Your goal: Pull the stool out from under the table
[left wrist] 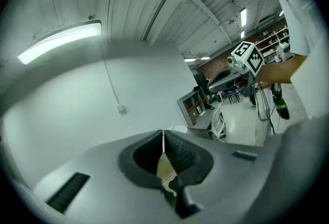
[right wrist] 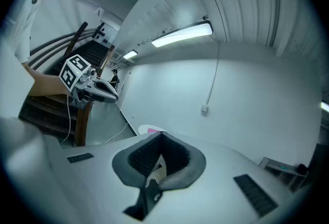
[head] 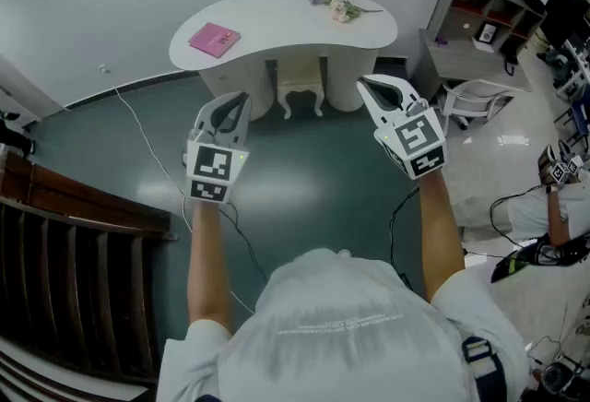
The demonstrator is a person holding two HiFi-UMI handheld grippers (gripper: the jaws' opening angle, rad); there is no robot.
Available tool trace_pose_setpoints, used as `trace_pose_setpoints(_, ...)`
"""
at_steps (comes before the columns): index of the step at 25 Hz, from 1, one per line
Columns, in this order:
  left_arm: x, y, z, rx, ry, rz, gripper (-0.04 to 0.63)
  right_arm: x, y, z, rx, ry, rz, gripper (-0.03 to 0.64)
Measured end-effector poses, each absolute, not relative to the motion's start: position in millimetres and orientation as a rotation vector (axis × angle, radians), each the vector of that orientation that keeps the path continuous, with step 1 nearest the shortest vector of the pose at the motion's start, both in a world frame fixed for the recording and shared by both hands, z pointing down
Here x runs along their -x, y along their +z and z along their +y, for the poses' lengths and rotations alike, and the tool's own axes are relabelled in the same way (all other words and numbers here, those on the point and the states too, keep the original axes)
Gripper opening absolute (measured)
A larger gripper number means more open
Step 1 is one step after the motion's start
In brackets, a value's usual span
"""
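Note:
The white stool (head: pixel 300 92) with curved legs stands tucked under the white curved table (head: pixel 277 17) against the far wall. My left gripper (head: pixel 243 100) is held up in the air in front of the table's left side, shut, with nothing in it. Its jaws (left wrist: pixel 163 139) meet in a thin line. My right gripper (head: pixel 364 81) hovers before the table's right side, also shut and empty, its pads (right wrist: pixel 160 141) pressed together. Both are apart from the stool, which neither gripper view shows. Each gripper view shows the other gripper: the right gripper (left wrist: pixel 240 62) and the left gripper (right wrist: pixel 88 85).
A pink book (head: pixel 214 40) and a sprig of flowers (head: pixel 336 5) lie on the table. A grey shelf unit (head: pixel 484 17) and a white chair (head: pixel 475 101) stand at the right. A dark wooden railing (head: pixel 64 234) is at the left. A white cable (head: pixel 147 142) trails over the green floor. Another person (head: pixel 553 202) is at the far right.

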State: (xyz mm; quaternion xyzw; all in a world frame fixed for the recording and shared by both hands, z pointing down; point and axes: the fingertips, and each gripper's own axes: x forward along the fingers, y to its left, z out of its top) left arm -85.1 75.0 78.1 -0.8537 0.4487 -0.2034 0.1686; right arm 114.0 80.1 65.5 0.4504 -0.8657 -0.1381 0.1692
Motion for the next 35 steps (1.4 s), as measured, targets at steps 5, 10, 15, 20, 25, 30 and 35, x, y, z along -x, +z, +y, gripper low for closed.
trace_pose_setpoints(5, 78.6, 79.0, 74.5, 2.423, -0.593, 1.278, 0.02, -125.1, 64.8, 79.3, -1.283, -0.346, -2.509, 0.011)
trace_pose_setpoints(10, 67.7, 82.4, 70.4, 2.427, -0.595, 1.301, 0.02, -137.0, 67.0, 72.7, -1.281, -0.319, -2.549, 0.011)
trace_pose_setpoints(15, 53.8, 85.0, 67.5, 2.419, -0.6, 1.335, 0.02, -155.2, 66.4, 66.1, -1.275, -0.285, -2.605, 0.011)
trace_pose_setpoints(20, 40.1, 92.9, 65.2, 2.405, -0.629, 1.393, 0.02, -177.6, 73.2, 60.0, -1.243, -0.251, -2.634, 0.011)
trace_pose_setpoints(25, 25.9, 104.2, 64.7, 2.406, -0.682, 1.404, 0.02, -192.0, 85.9, 49.8, -1.204, -0.201, -2.651, 0.011)
trace_pose_setpoints(30, 25.7, 115.3, 52.6, 2.411, -0.73, 1.395, 0.02, -184.0, 98.1, 33.2, -1.165, -0.184, -2.65, 0.011)
trace_pose_setpoints(35, 41.9, 129.3, 17.5, 2.407, -0.738, 1.385, 0.02, -164.3, 111.4, 5.1, -1.157, -0.175, -2.644, 0.011)
